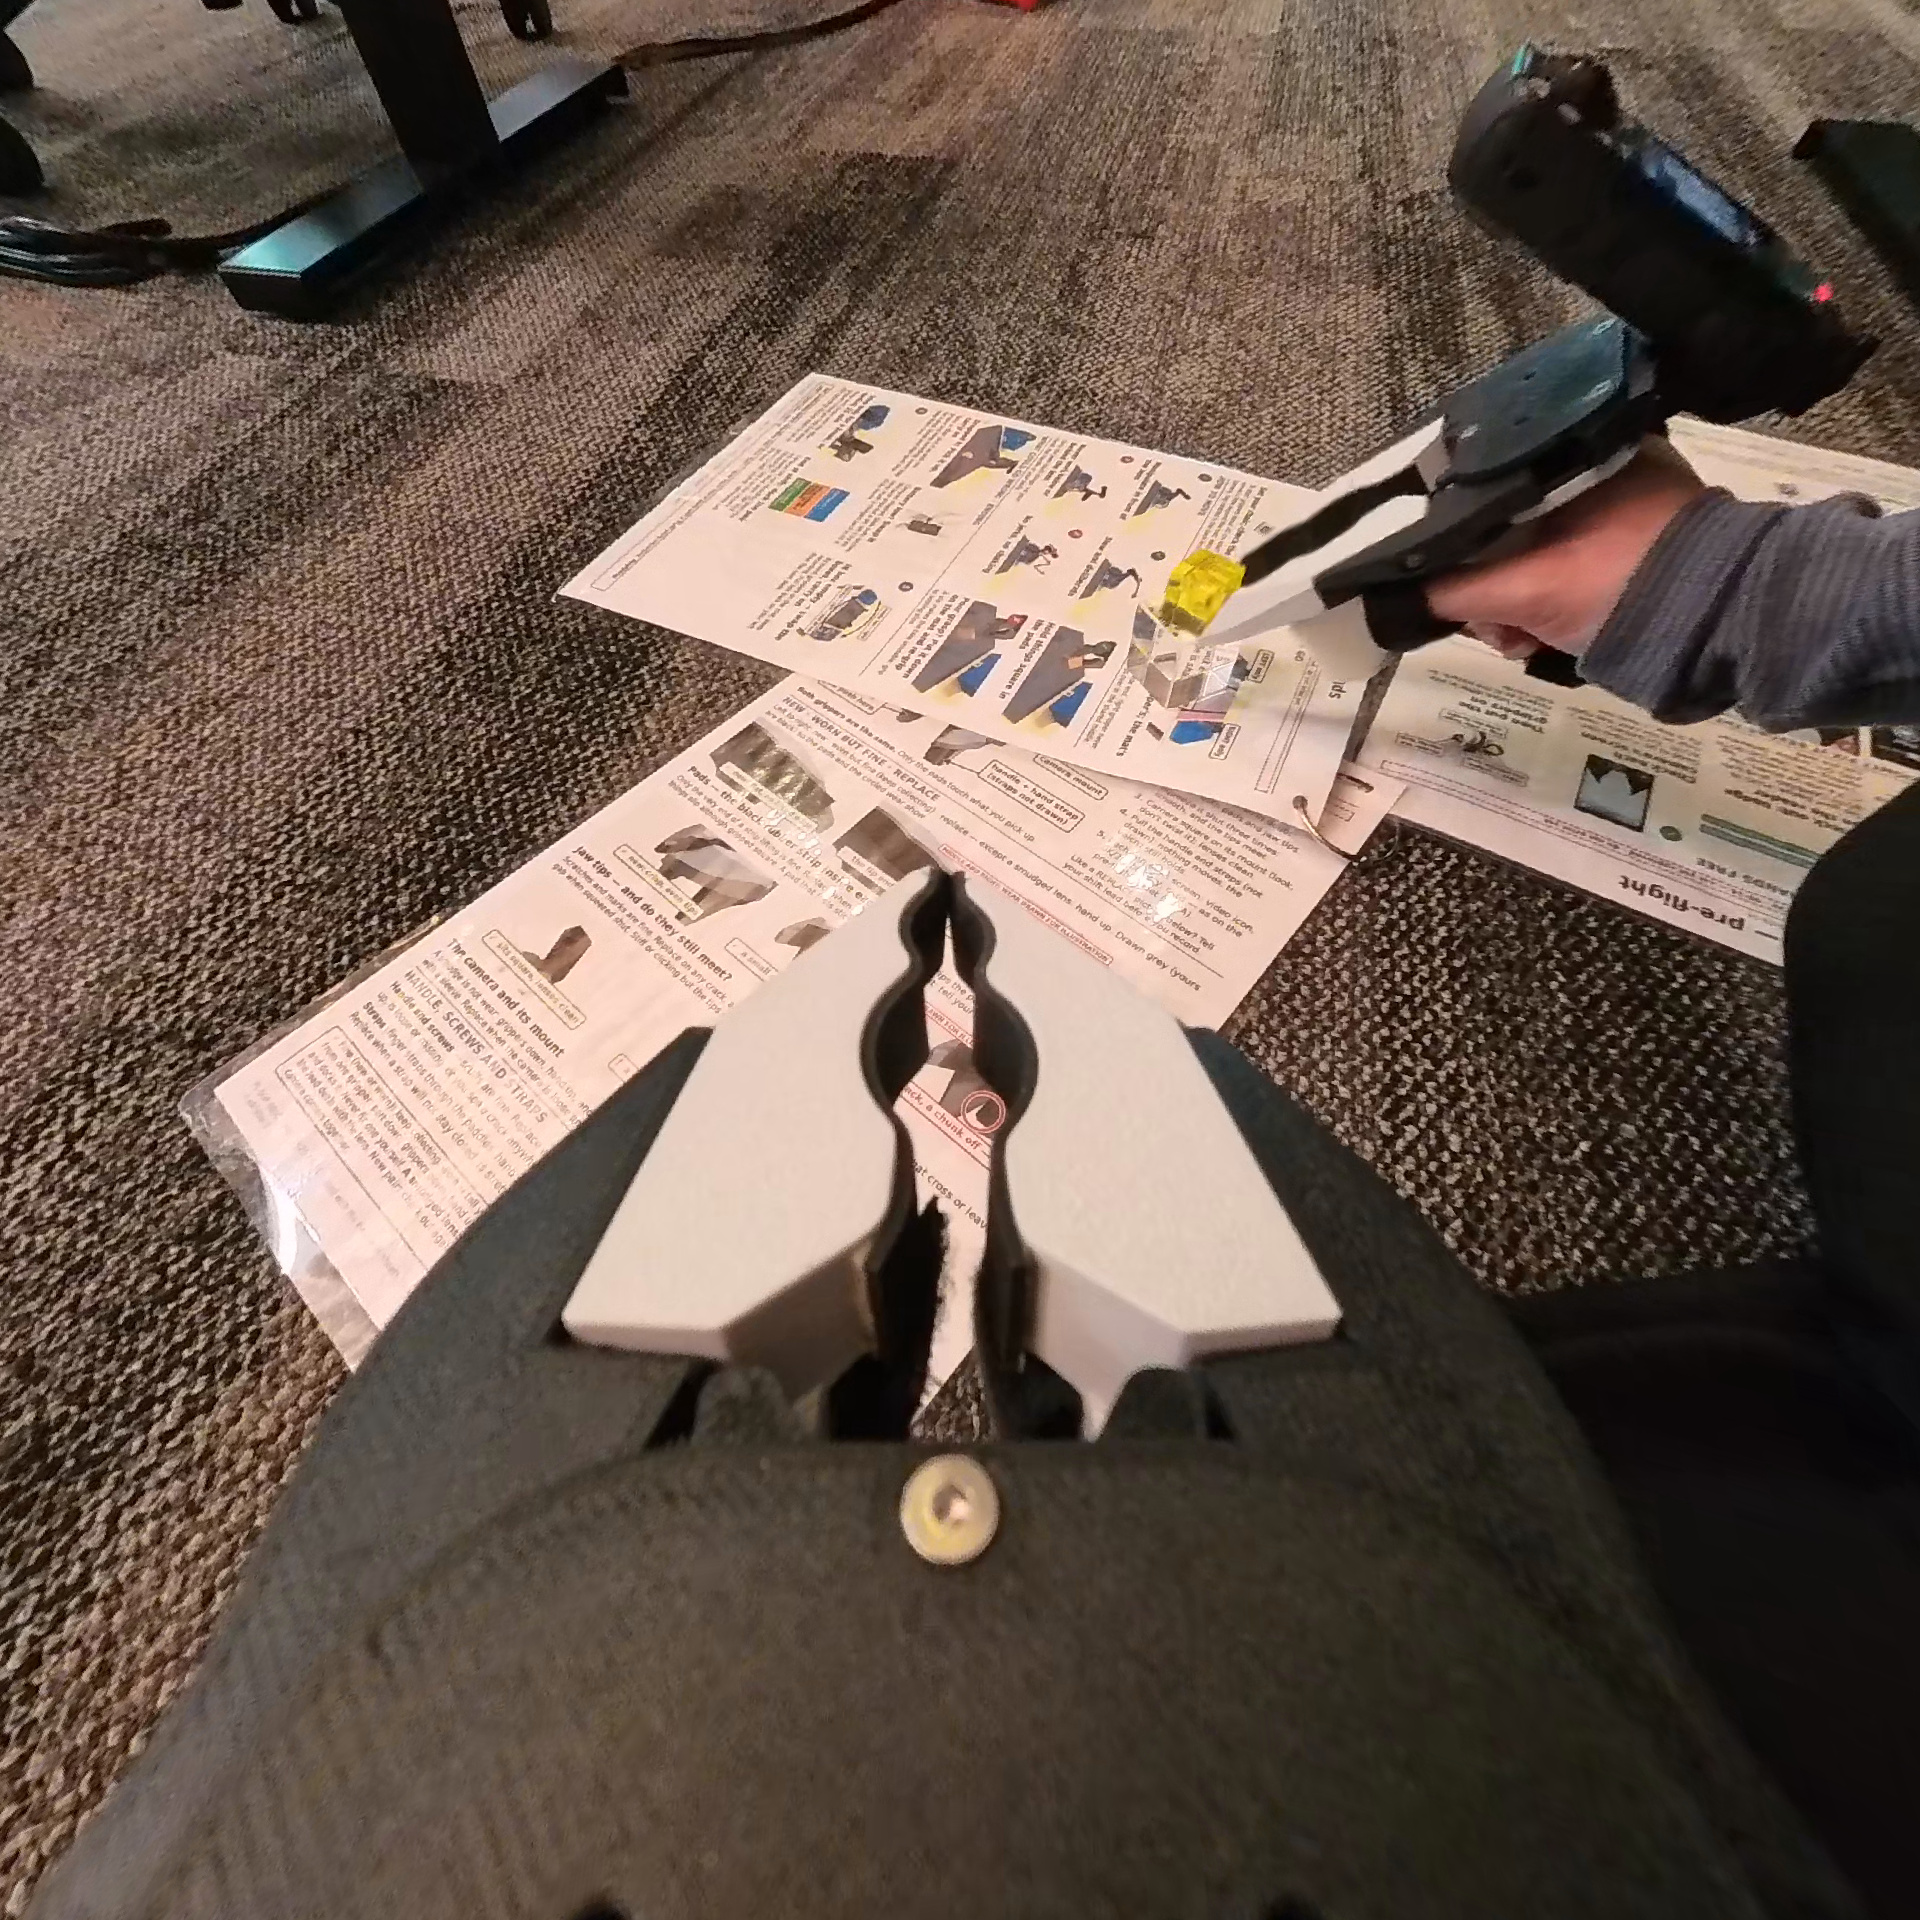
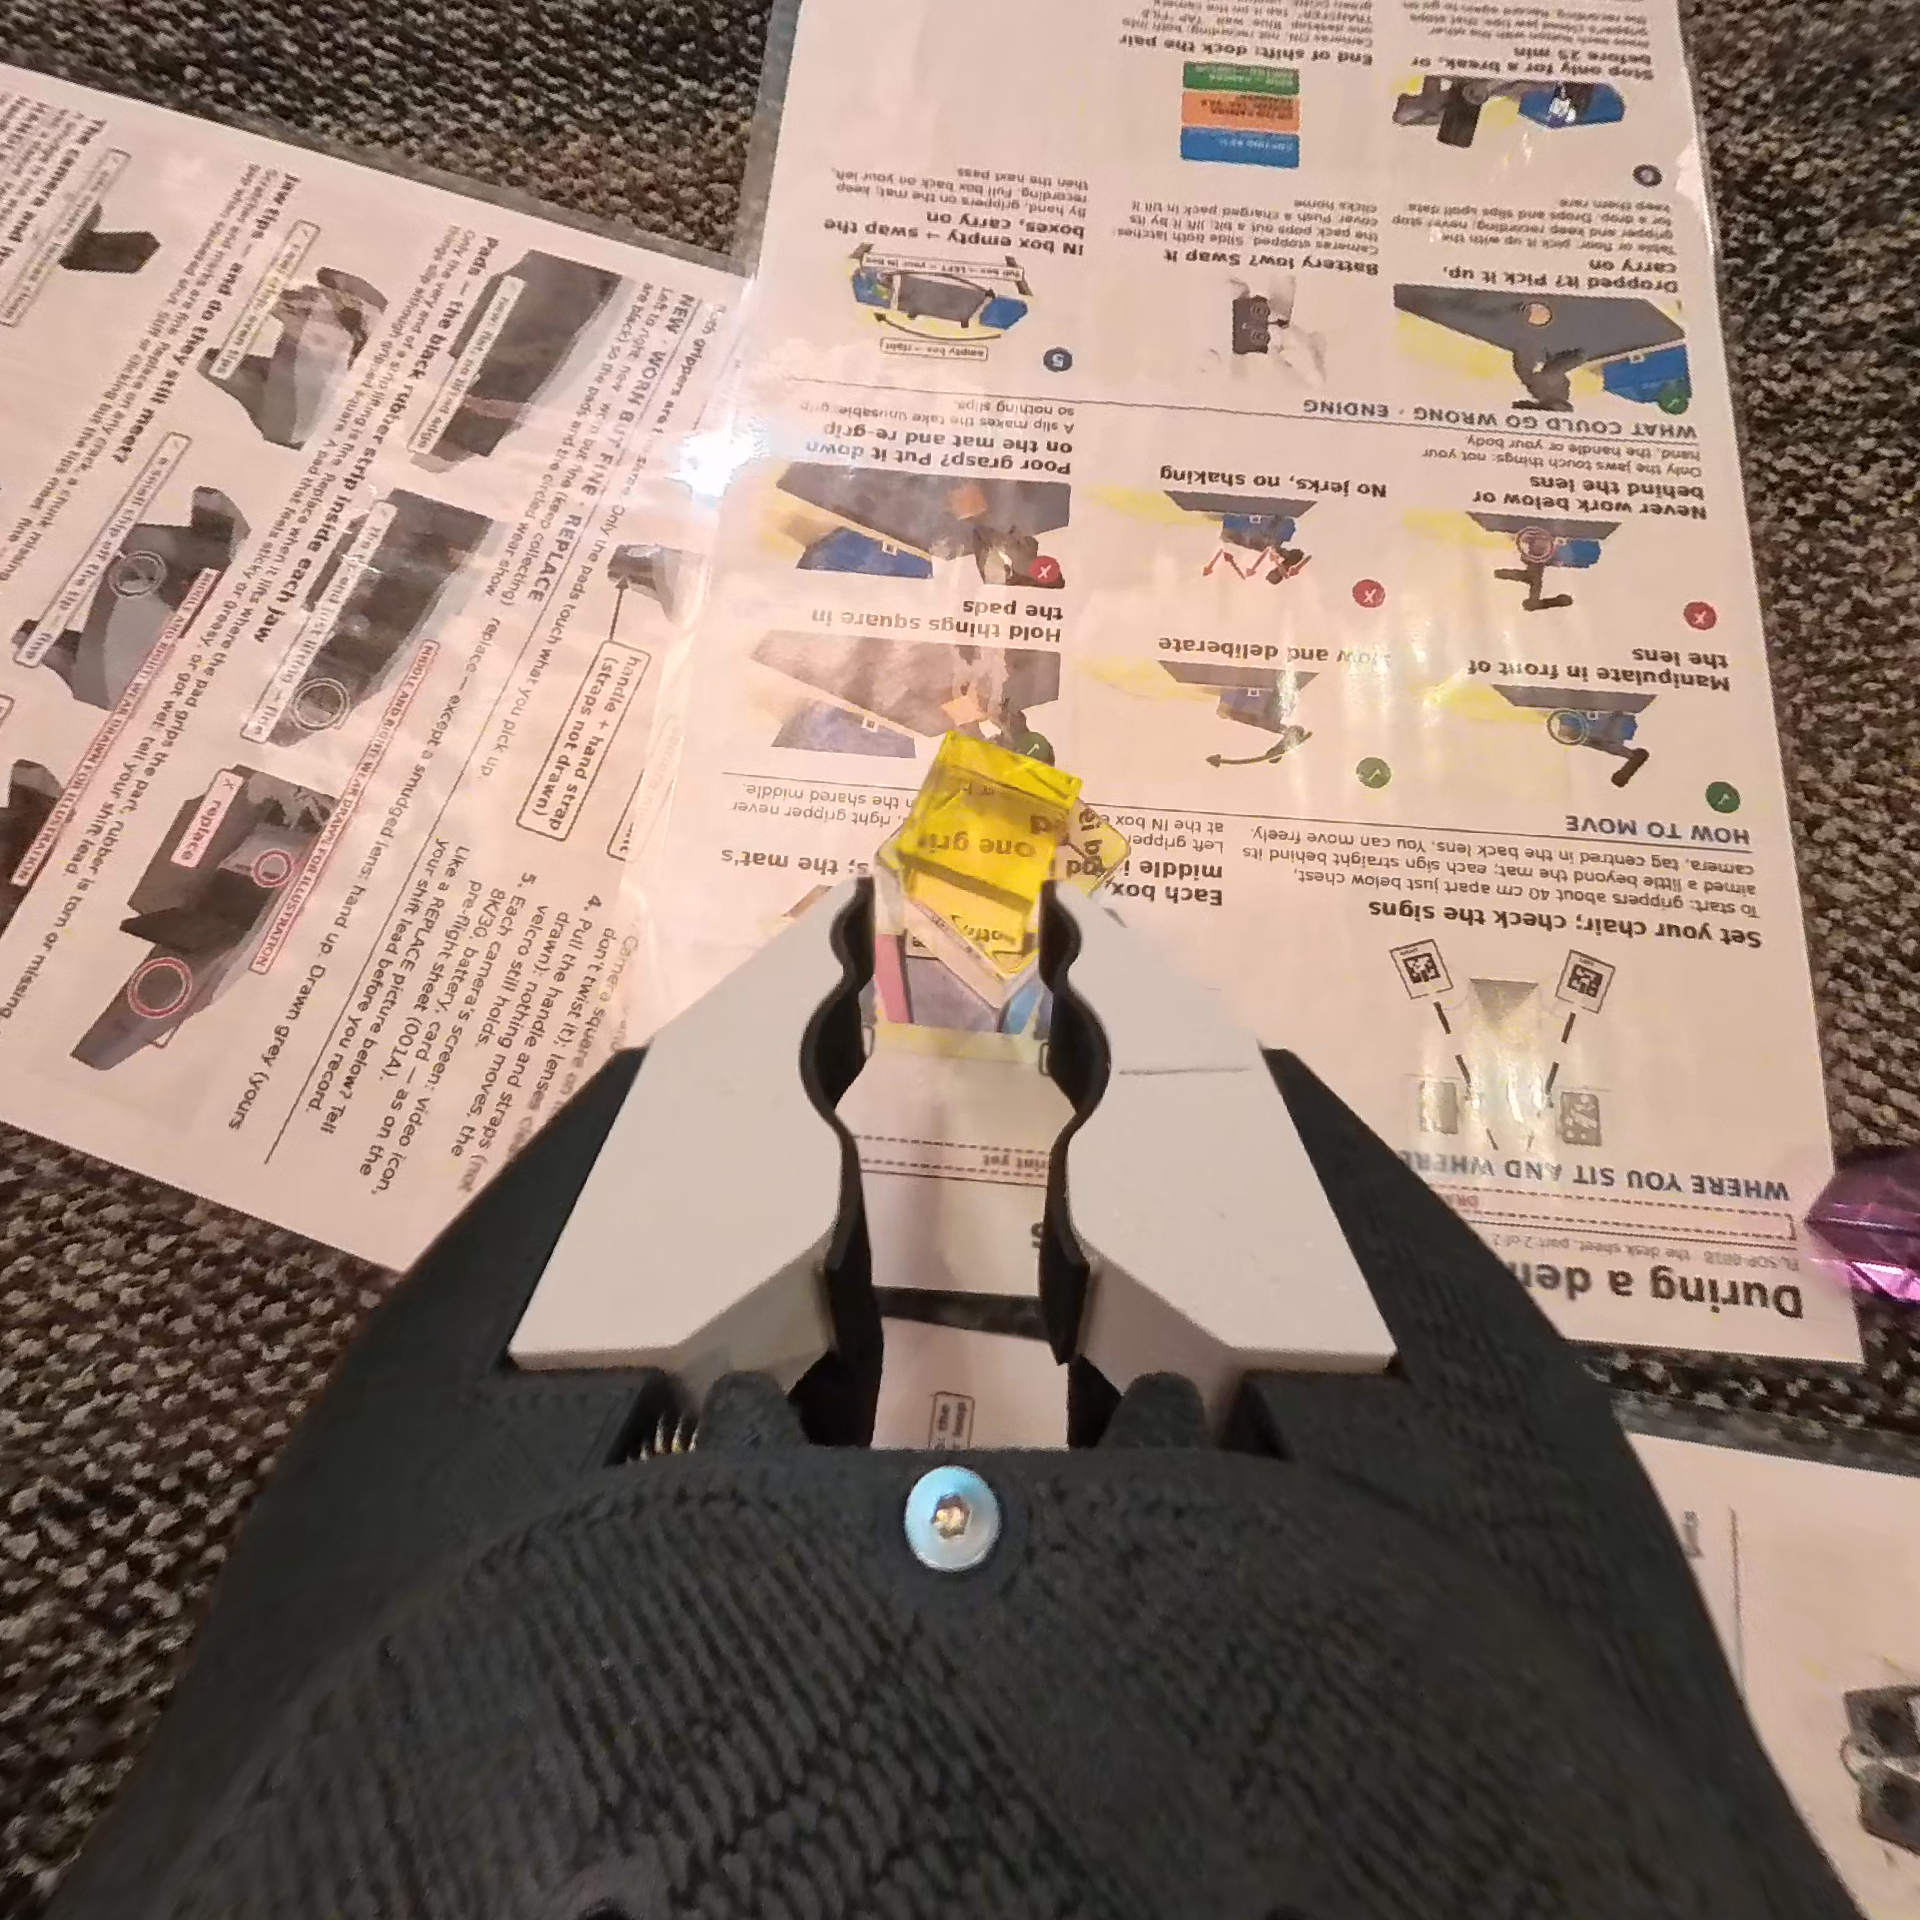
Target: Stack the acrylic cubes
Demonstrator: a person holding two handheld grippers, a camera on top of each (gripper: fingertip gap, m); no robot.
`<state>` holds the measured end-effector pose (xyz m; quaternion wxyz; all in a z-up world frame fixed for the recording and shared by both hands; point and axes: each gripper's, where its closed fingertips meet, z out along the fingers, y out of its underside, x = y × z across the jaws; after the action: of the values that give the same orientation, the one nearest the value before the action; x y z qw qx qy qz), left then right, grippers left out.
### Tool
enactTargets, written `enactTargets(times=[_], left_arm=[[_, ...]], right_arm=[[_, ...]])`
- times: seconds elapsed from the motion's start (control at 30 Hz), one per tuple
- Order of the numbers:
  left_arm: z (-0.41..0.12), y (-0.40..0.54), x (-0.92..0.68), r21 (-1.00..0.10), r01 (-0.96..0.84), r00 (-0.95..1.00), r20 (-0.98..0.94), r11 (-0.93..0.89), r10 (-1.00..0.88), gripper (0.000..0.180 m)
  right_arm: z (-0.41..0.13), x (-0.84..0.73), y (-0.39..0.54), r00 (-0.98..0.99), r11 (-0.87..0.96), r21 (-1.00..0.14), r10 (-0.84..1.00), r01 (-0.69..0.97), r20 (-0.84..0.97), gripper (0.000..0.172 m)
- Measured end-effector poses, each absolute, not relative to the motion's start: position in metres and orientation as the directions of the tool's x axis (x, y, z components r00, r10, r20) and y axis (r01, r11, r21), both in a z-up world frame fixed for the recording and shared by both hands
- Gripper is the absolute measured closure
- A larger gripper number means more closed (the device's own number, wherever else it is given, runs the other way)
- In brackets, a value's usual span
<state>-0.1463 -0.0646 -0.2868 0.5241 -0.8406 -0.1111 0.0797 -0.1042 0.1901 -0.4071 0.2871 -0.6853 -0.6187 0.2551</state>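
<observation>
My right gripper (image 2: 961, 894) is shut on a clear yellow cube (image 2: 977, 831), which sits tilted between its fingertips. Just under the cube a clear colourless block (image 2: 935, 982) stands on a laminated printed sheet (image 2: 1351, 727). The left wrist view shows the same: the right gripper (image 1: 1231, 603) in a person's hand (image 1: 1538, 613), the yellow cube (image 1: 1203, 592) at its tips, and the clear block (image 1: 1179, 681) below on the sheet. My left gripper (image 1: 948, 883) is shut and holds nothing. It hovers above another laminated sheet (image 1: 623, 935), nearer than the cube.
Several laminated sheets lie overlapping on the speckled carpet (image 1: 312, 623), joined by a metal ring (image 1: 1325, 821). A black desk foot (image 1: 416, 208) and cables are at the far left. A purple faceted object (image 2: 1870, 1226) lies at the right edge. The tips of one gripper are about 30 cm away from the tips of the other.
</observation>
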Motion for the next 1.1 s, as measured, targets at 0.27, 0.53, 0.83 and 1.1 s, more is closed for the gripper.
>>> enactTargets(times=[0.27, 0.53, 0.83, 1.1], left_arm=[[-0.285, -0.066, -0.147, -0.901, 0.109, 0.961, -0.012, -0.419, 0.276, 0.18], [-0.285, -0.065, -0.147, -0.902, 0.108, 0.961, -0.012, -0.418, 0.275, 0.18], [-0.285, -0.065, -0.147, -0.901, 0.106, 0.962, -0.014, -0.42, 0.274, 0.18], [-0.285, -0.065, -0.147, -0.902, 0.107, 0.962, -0.013, -0.418, 0.273, 0.18]], right_arm=[[-0.382, -0.092, 0.21, 0.14, -0.001, -0.788, 0.984, 0.616, 0.108, 0.129], [-0.421, -0.045, 0.263, 0.389, -0.229, -0.711, 0.919, 0.665, 0.068, 0.118], [-0.443, -0.053, 0.259, 0.38, -0.272, -0.631, 0.924, 0.726, 0.039, 0.139], [-0.367, -0.1, 0.223, 0.204, -0.258, -0.8, 0.964, 0.541, -0.172, 0.14]])
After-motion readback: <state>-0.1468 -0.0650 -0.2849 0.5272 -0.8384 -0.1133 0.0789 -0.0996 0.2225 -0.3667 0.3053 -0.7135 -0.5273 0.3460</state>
